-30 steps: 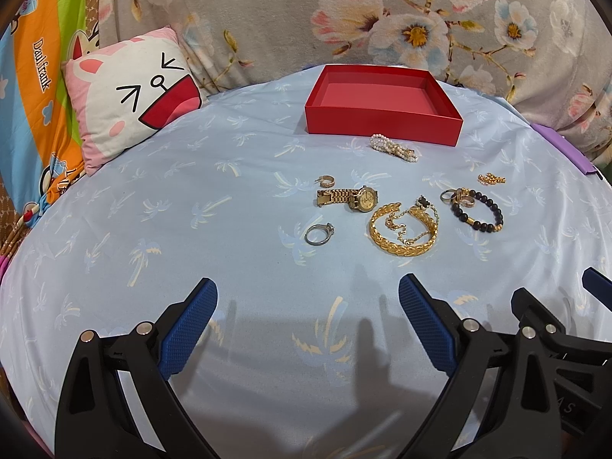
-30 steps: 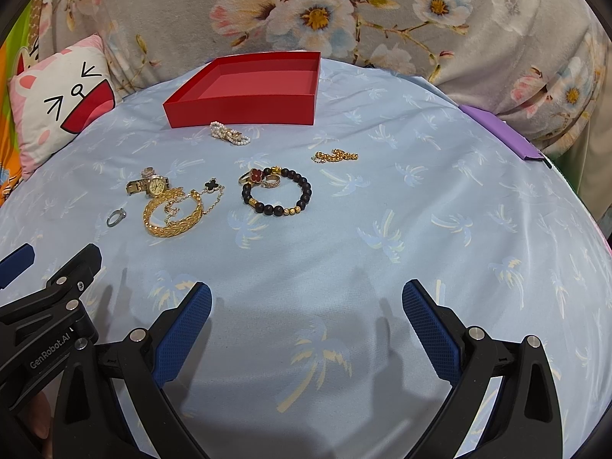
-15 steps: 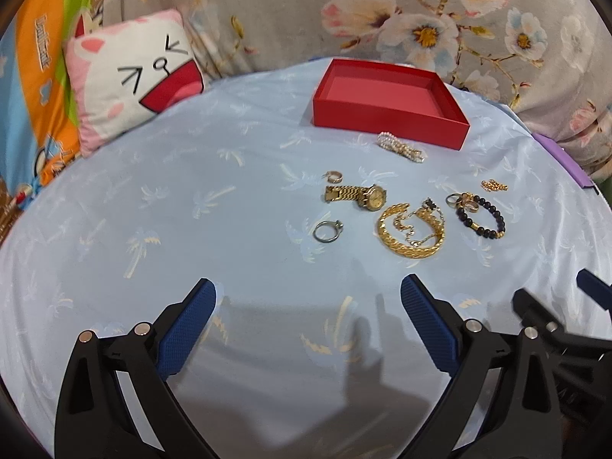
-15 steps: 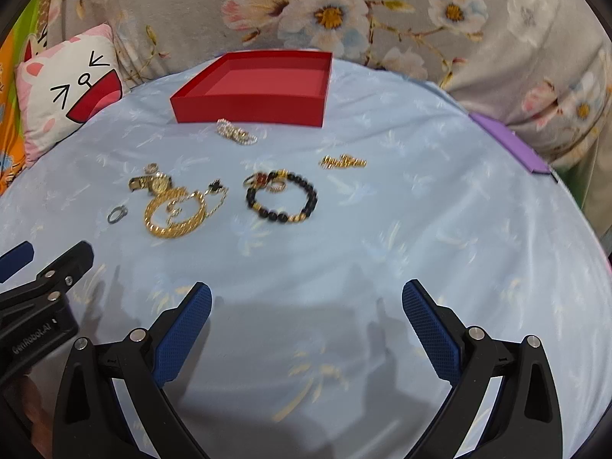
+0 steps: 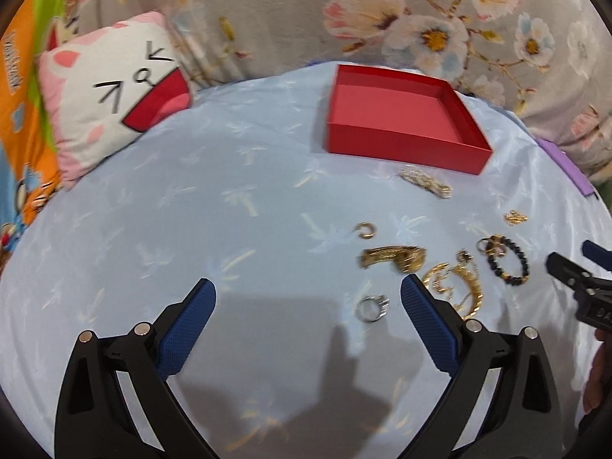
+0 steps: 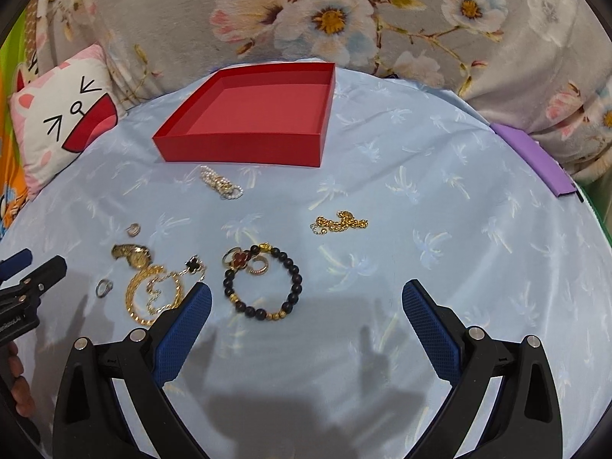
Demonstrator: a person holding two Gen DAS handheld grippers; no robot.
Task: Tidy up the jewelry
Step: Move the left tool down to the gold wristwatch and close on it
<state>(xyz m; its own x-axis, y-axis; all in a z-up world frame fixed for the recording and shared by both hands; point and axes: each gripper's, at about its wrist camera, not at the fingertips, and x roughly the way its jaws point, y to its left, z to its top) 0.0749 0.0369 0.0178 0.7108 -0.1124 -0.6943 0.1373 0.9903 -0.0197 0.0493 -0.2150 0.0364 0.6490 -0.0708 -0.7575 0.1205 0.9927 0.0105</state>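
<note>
Nothing was sorted yet: the red box [image 6: 252, 114] sat bare near the bed's far edge, jewelry [image 6: 264, 283] scattered before it, while left gripper [image 5: 306, 317] and right gripper [image 6: 306, 317] gaped wide, holding nothing.

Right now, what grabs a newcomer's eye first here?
The empty red box at the back of the pale blue sheet. In front of it lies scattered jewelry, notably the black bead bracelet and gold bangle. Both hand-held grippers, left and right, hang open above it.
</note>
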